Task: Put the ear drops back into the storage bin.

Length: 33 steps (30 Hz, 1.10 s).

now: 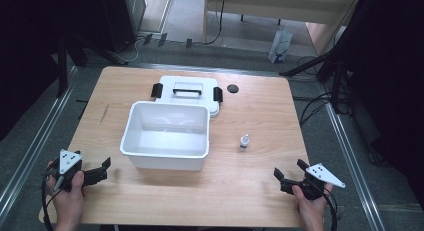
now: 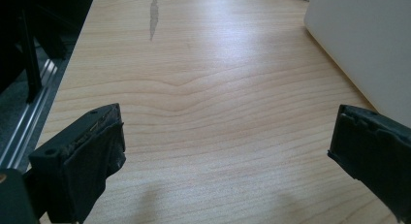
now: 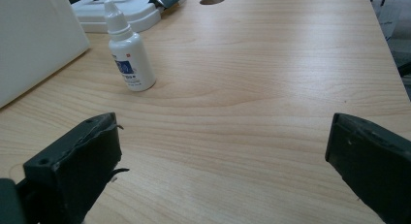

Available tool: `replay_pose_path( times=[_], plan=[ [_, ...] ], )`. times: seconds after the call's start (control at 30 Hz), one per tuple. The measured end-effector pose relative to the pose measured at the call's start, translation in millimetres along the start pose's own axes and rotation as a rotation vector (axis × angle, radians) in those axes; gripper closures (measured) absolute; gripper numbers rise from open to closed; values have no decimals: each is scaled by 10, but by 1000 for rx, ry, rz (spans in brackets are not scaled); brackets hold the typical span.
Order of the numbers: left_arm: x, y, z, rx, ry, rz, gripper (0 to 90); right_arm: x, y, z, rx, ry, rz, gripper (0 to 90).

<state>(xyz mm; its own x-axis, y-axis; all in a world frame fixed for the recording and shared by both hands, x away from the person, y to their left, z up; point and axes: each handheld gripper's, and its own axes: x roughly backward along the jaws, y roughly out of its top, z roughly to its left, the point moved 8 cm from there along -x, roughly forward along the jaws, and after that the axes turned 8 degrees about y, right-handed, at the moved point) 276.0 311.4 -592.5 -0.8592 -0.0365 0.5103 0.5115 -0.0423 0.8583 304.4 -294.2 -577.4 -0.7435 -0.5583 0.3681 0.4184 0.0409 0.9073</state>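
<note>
A white plastic box [image 1: 165,136] stands open in the middle of the wooden table [image 1: 260,191], its side wall [image 2: 368,40] close on the right of the left gripper view. Its lid [image 1: 187,92], with a black handle and black latches, lies flat behind it. A small white dropper bottle [image 1: 244,141] [image 3: 127,50] stands upright to the right of the box. My left gripper [image 1: 106,170] [image 2: 225,151] rests near the front left edge, open and empty. My right gripper [image 1: 288,171] [image 3: 223,156] sits near the front right, open and empty, with the bottle ahead of it to the left.
A small dark round disc [image 1: 232,88] [image 3: 212,0] lies on the table to the right of the lid. Metal rails [image 1: 345,141] run along both sides of the table. A white bag [image 1: 280,45] stands on the floor beyond the far edge.
</note>
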Motion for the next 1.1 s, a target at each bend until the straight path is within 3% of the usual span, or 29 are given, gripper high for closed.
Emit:
replay_pose_path(
  times=[0.23,0.27,0.4,0.53,0.67,0.87,1.1],
  plan=[
    [5,6,-21,-19,0,-13,0,-40,-29,56,44,0,51,0],
    [4,11,-21,-33,18,-19,0,-50,-34,56,53,-10,61,10],
    [7,11,-45,-59,26,-24,0,-57,-38,47,44,-22,71,19],
    [1,13,-39,-54,16,-20,0,-65,-43,47,47,-20,80,39],
    [-12,10,-28,-33,9,-6,0,-52,-35,27,16,-7,66,52],
    [-18,6,-33,-41,8,1,0,-55,-35,21,1,21,69,52],
    [-3,2,-33,-35,-2,-2,0,-52,-40,23,-2,9,69,56]
  ],
)
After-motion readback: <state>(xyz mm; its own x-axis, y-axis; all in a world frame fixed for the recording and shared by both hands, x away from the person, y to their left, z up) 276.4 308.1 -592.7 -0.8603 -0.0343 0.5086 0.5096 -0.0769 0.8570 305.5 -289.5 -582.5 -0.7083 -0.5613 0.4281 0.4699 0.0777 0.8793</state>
